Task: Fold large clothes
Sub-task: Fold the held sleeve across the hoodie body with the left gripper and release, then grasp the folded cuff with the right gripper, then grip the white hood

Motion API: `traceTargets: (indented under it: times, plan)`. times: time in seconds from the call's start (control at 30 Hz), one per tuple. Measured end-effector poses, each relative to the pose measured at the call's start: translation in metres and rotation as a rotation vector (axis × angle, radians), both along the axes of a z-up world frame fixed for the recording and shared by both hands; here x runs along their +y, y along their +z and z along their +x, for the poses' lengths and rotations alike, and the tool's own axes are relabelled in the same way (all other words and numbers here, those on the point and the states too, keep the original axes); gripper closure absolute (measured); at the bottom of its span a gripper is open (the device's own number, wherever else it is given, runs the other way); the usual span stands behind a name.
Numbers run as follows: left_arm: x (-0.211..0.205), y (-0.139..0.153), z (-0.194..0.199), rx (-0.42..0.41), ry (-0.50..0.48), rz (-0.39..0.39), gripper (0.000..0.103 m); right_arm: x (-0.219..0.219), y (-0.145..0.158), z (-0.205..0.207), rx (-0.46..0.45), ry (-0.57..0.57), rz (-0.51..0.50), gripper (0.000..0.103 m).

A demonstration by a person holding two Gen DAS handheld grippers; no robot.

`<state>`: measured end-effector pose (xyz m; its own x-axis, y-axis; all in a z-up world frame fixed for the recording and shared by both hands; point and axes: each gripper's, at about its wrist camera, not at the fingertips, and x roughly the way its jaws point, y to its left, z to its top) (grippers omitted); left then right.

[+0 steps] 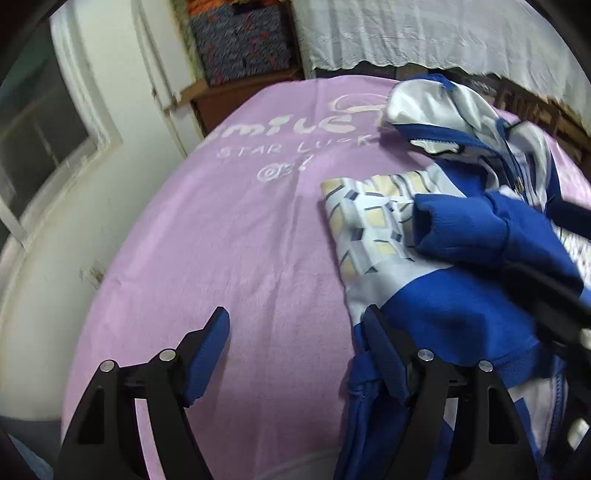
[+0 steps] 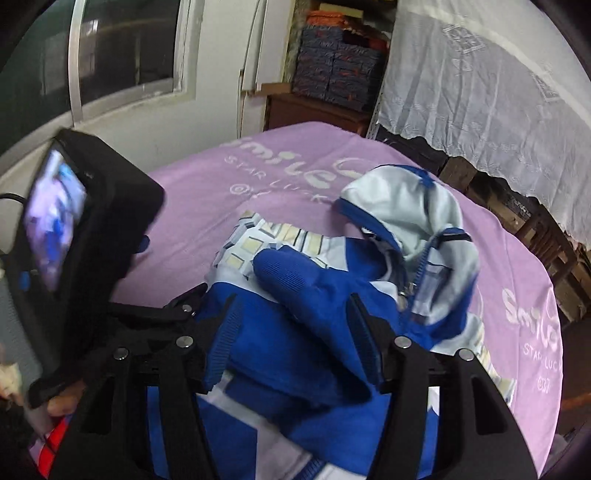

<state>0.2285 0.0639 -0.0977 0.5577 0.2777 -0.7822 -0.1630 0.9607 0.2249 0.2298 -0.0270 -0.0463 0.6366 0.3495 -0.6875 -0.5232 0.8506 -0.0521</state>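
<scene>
Left wrist view gives us the widest read of free room: the lilac blanket [image 1: 229, 229] lies bare across the whole left and middle of the surface, running up to its rounded far edge near a brown cabinet [image 1: 218, 107] and a white wall [image 1: 122, 122]. We see the hooded jacket [image 1: 454, 295] bunched along the blanket's right side, its blue cuffed sleeve [image 1: 461, 229] folded across the checked panel and the pale-lined hood [image 1: 436, 107] toward the far edge. Beyond that edge a white lace cloth [image 1: 443, 33] hangs.

We find the left gripper [image 1: 295, 350] spread wide, with only bare blanket between its fingers. Its right finger overlaps the jacket's near left hem; whether it touches the fabric we cannot tell. It angles downward over the blanket's near part.

From the right wrist view, the right gripper [image 2: 291, 339] stands at a moderate spread directly over the jacket [image 2: 295, 424]. The blue sleeve [image 2: 306, 291] fills the gap between its fingers, but we cannot tell whether the pads press on it or hang just above. It also tilts down toward the garment. At the left of this view the other device's black body with a lit screen [image 2: 51, 218] sits close beside, a hand [image 2: 59, 406] partly visible beneath it. Open blanket [image 2: 517, 266] remains to the right of the hood [image 2: 417, 206].
</scene>
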Motion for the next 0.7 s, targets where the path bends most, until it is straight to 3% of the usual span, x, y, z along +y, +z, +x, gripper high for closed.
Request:
traceTargets:
  times: [0.07, 0.2, 0.27, 0.3, 0.4, 0.53, 0.7]
  plan:
    - [0.009, 0.001, -0.003, 0.014, 0.041, -0.007, 0.029, 0.005, -0.009, 0.01, 0.024, -0.004, -0.024, 0.046]
    - [0.013, 0.0, -0.002, 0.024, 0.034, -0.034, 0.03, 0.011, -0.029, 0.026, 0.043, -0.036, -0.072, 0.048]
    - [0.008, 0.0, -0.004, 0.02, 0.023, -0.014, 0.03, 0.009, -0.034, 0.031, 0.045, -0.051, -0.083, 0.079]
    - [0.006, 0.0, -0.004, 0.018, 0.019, -0.006, 0.03, 0.005, -0.035, 0.032, 0.057, -0.056, -0.061, 0.083]
    - [0.002, 0.001, -0.006, 0.002, 0.003, 0.0, 0.03, -0.025, -0.021, 0.025, 0.063, -0.094, 0.054, 0.087]
    - [-0.004, 0.008, -0.008, -0.042, -0.025, 0.007, 0.029, -0.105, -0.001, 0.011, 0.133, -0.211, 0.316, 0.087]
    - [-0.015, 0.003, -0.007, -0.041, -0.05, 0.07, 0.028, -0.195, -0.028, -0.004, 0.278, -0.37, 0.564, 0.086]
